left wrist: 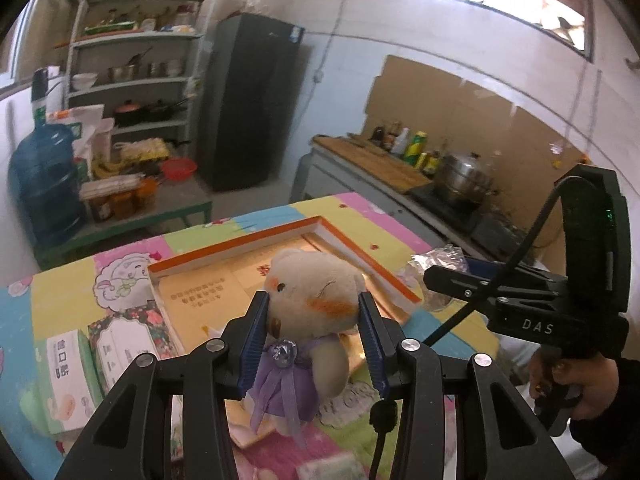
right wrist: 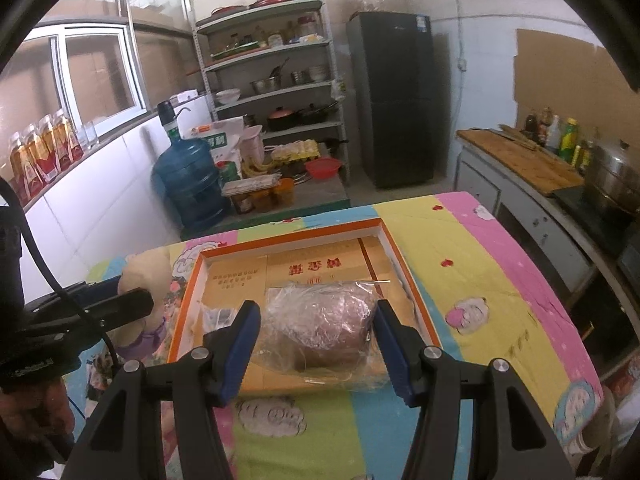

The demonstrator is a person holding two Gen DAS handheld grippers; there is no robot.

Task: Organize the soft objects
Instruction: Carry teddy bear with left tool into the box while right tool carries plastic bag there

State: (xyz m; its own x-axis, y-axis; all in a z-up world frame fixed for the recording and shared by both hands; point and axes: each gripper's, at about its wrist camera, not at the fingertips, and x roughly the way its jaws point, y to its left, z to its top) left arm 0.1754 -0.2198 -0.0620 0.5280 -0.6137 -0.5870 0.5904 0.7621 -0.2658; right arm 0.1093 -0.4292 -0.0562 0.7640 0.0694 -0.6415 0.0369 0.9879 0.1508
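We find the task under way and, in our judgement, unfinished: the orange-rimmed box (right wrist: 404, 264) on the patchwork cloth (right wrist: 480, 248) holds no soft object that we can see lying loose in it, and both items are in the tools. The left gripper (left wrist: 314, 340) is clenched on the plush bear (left wrist: 312, 292), its blue pads (left wrist: 256, 336) pressing the head from both sides, the bear carried above the near edge of the box. The right gripper (right wrist: 316, 344) grasps the plastic-wrapped soft bundle (right wrist: 324, 320) at a moderate opening, over the box's near end; whether the bundle touches the box floor we cannot tell. Placing both remains outstanding.
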